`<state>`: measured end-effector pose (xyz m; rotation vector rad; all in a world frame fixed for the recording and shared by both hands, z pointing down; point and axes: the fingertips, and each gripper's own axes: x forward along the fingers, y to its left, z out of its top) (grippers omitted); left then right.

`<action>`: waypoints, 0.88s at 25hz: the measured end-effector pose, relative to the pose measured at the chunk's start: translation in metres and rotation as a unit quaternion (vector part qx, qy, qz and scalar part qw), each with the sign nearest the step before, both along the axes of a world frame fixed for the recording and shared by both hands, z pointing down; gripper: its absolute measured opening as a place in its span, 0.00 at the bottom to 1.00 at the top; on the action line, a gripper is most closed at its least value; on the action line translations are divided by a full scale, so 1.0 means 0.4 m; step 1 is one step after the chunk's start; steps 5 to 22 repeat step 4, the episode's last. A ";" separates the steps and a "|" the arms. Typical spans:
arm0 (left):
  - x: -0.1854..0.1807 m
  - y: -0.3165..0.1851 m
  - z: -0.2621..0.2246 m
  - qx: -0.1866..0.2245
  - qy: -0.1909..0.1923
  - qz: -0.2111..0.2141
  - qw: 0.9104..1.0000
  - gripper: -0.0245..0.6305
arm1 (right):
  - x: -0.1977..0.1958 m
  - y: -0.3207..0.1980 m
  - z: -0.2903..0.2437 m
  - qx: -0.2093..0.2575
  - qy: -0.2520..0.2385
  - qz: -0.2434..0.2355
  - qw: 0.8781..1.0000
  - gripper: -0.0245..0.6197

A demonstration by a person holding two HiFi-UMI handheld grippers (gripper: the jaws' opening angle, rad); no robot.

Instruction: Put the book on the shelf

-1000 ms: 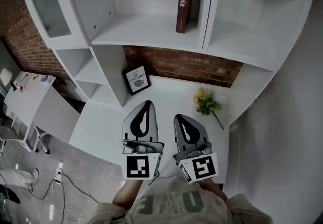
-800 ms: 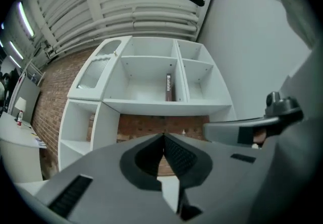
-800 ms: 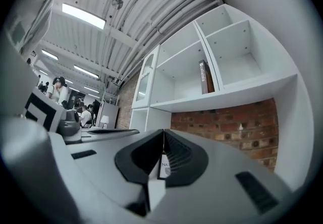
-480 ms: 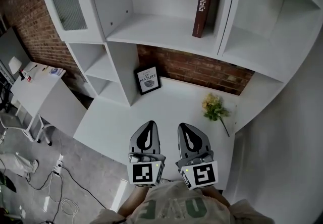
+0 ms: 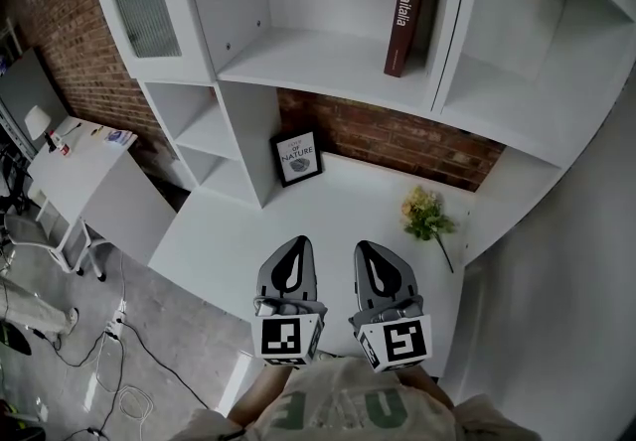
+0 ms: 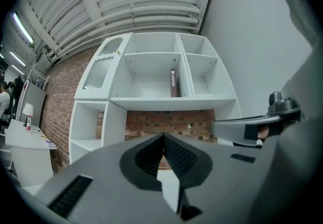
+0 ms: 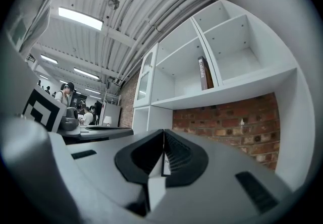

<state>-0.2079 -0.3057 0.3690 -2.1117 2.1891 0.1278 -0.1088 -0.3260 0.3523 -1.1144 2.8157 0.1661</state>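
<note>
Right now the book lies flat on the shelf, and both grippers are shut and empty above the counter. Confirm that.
Not quite. The book stands upright on the shelf, not flat; the head view shows it. The rest holds: the left gripper and the right gripper are shut and empty above the counter.

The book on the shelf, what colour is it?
Dark red book, white lettering; head view shows it best.
</note>
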 end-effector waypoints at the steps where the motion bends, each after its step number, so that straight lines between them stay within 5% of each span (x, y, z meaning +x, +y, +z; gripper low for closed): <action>1: -0.001 -0.001 0.001 -0.001 0.001 -0.001 1.000 0.06 | -0.001 0.000 0.000 0.000 0.000 -0.001 1.000 0.06; 22: -0.005 -0.005 0.000 -0.001 0.005 -0.002 1.000 0.06 | -0.006 -0.003 -0.003 0.005 0.005 -0.005 1.000 0.06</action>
